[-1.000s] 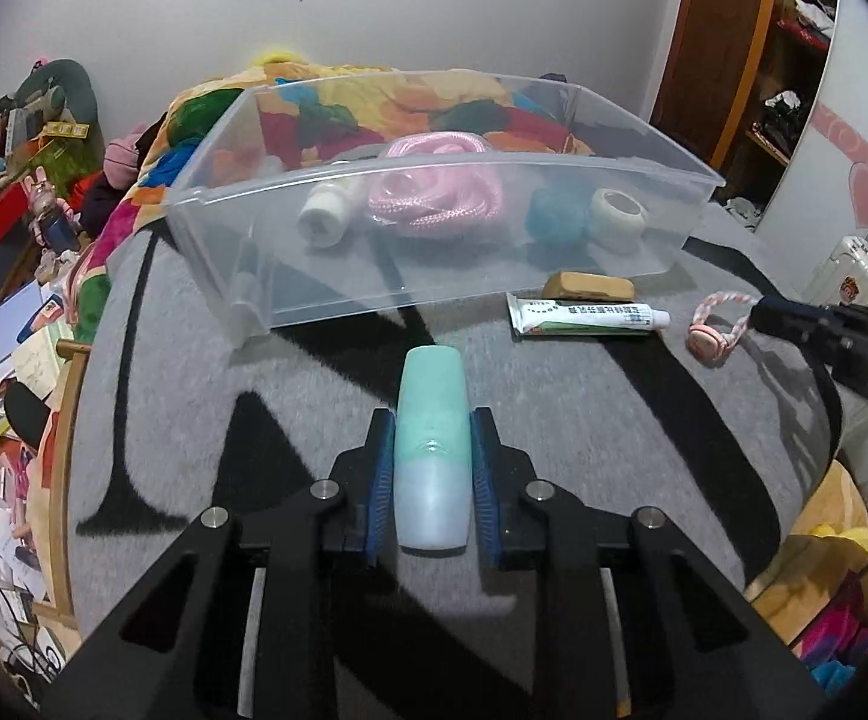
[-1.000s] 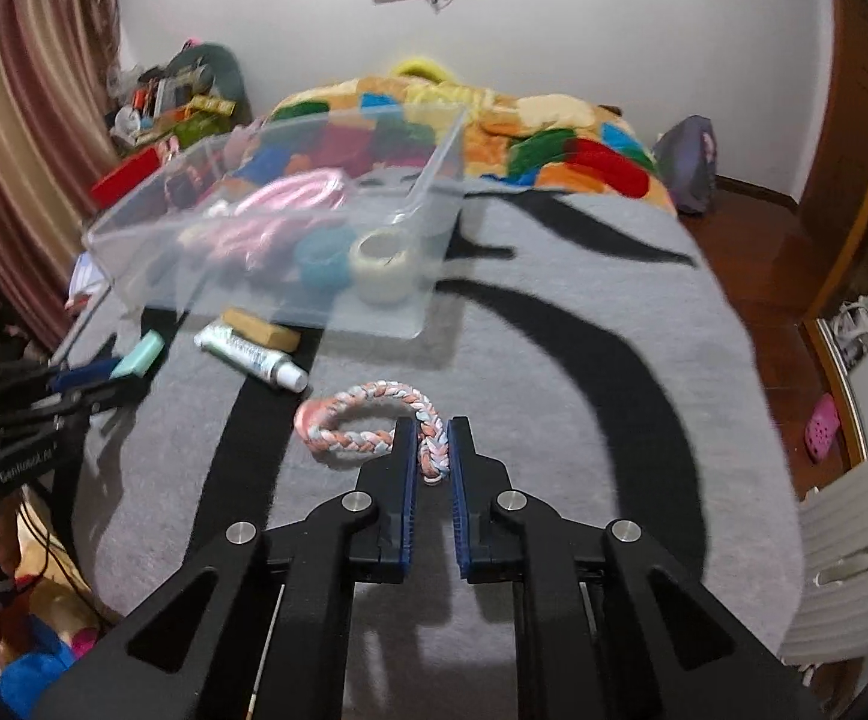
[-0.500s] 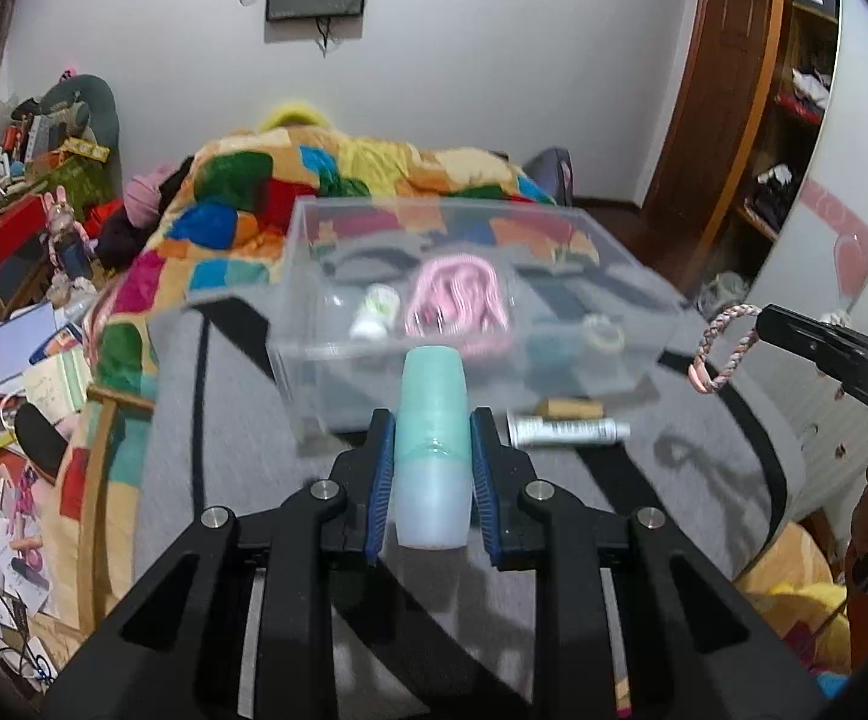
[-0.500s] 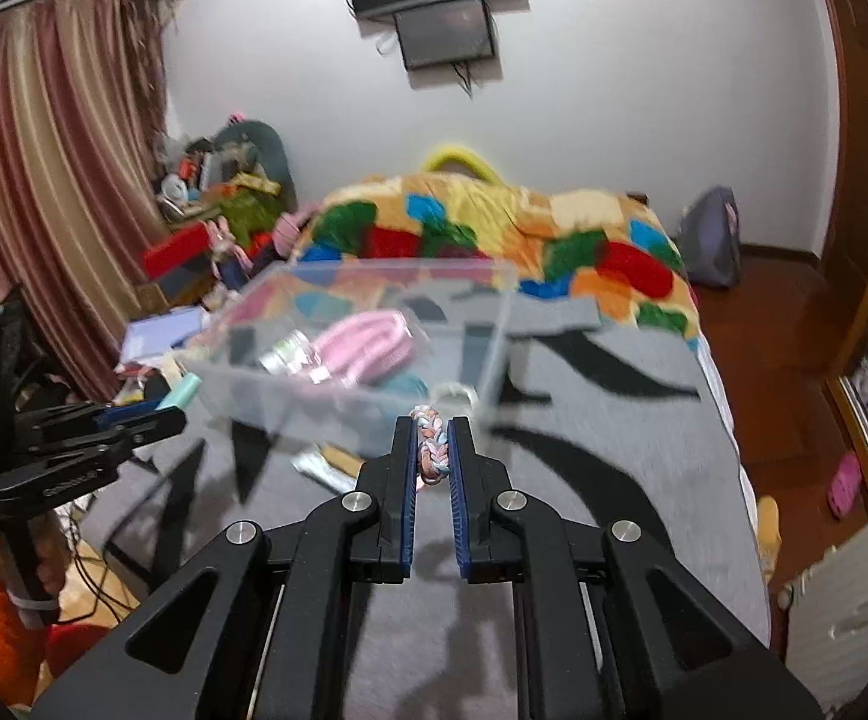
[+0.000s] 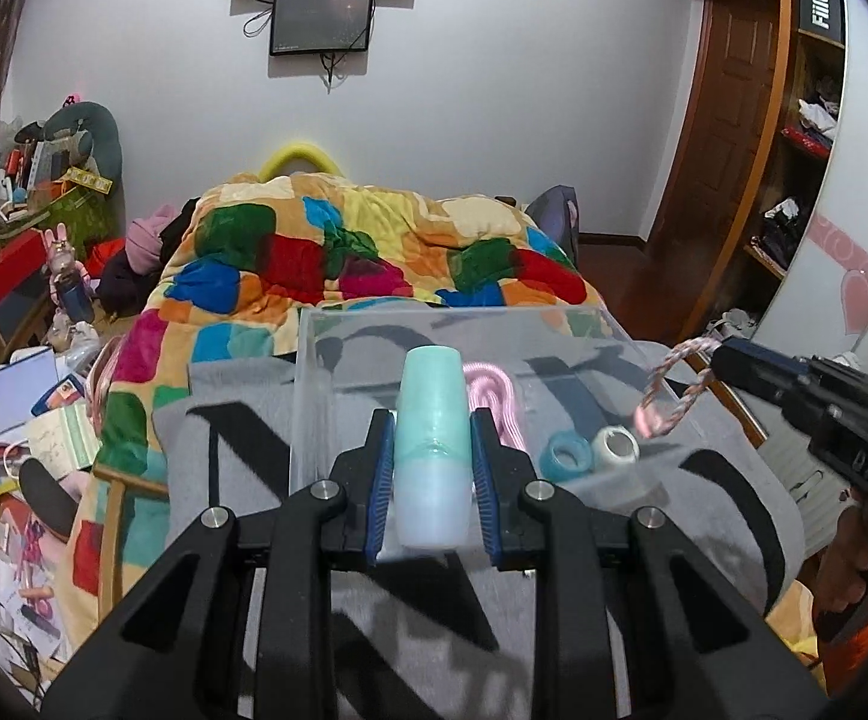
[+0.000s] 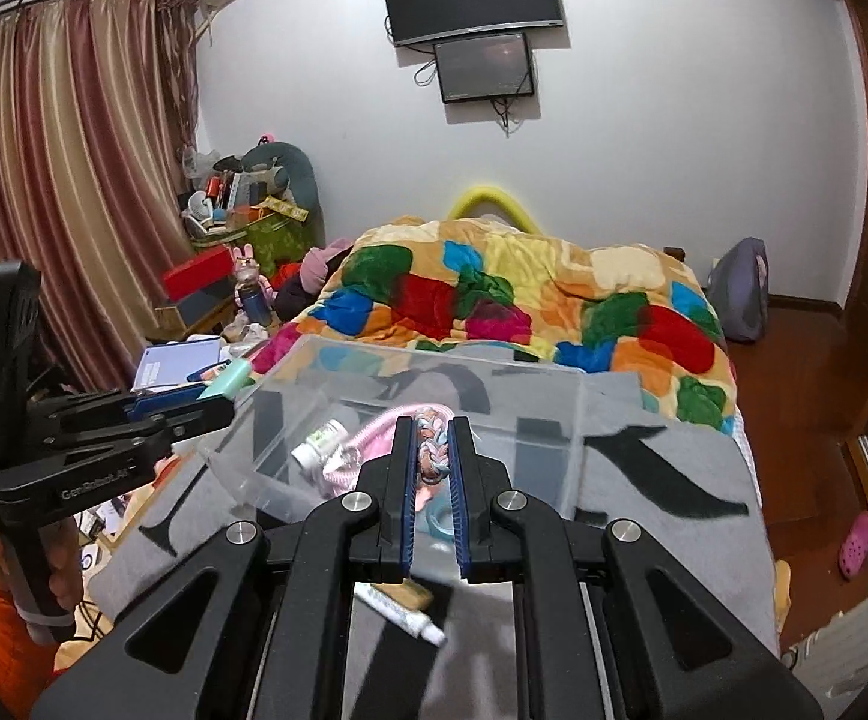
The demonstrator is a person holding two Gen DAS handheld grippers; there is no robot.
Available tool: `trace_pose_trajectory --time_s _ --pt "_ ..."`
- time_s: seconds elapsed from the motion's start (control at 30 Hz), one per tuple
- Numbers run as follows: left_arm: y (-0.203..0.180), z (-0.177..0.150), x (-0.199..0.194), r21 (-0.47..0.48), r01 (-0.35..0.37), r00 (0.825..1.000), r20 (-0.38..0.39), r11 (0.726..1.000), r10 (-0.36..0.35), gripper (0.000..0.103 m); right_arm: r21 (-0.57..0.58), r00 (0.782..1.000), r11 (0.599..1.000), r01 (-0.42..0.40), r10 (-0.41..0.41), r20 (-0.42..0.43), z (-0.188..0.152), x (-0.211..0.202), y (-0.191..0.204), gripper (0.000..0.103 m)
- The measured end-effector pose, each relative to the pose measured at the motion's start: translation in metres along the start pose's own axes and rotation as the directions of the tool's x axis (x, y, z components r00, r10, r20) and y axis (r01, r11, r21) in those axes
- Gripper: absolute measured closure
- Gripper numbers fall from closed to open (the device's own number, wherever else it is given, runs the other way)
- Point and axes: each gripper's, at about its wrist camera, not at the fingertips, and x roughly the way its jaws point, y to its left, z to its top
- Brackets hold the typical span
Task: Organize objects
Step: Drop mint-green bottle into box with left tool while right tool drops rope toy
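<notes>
My left gripper [image 5: 432,420] is shut on a mint green bottle [image 5: 433,450], held in the air in front of the clear plastic bin [image 5: 314,396]. My right gripper [image 6: 432,438] is shut on a pink and white braided rope ring [image 6: 432,456], which hangs over the bin's right end in the left wrist view [image 5: 671,390]. The bin [image 6: 566,450] stands on the grey blanket and holds a pink coiled rope [image 5: 494,396], a blue tape roll [image 5: 566,457], a white tape roll [image 5: 615,447] and a small white bottle [image 6: 320,444].
A toothpaste tube [image 6: 401,609] and a tan block [image 6: 413,591] lie on the grey blanket [image 6: 662,510] in front of the bin. A colourful quilt [image 6: 524,300] covers the bed behind it. Clutter fills the floor at the left [image 5: 20,396].
Both grippers have risen from the blanket with their objects and moved toward the bin. The rope ring now hangs over the bin's right end.
</notes>
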Motion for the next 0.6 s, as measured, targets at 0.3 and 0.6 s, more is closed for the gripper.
trace_pose_trajectory --time_s 0.3,0.6 --pt "-0.003 0.015 0.046 0.014 -0.013 0.998 -0.067 1.0 0.013 0.078 0.0 0.993 0.999 -0.043 0.043 -0.106 -0.003 0.054 0.009 0.094" --pt "-0.005 0.006 0.074 0.012 0.005 0.988 -0.155 1.0 -0.003 0.078 0.024 0.976 1.0 -0.015 0.02 -0.217 -0.023 0.075 -0.01 0.091"
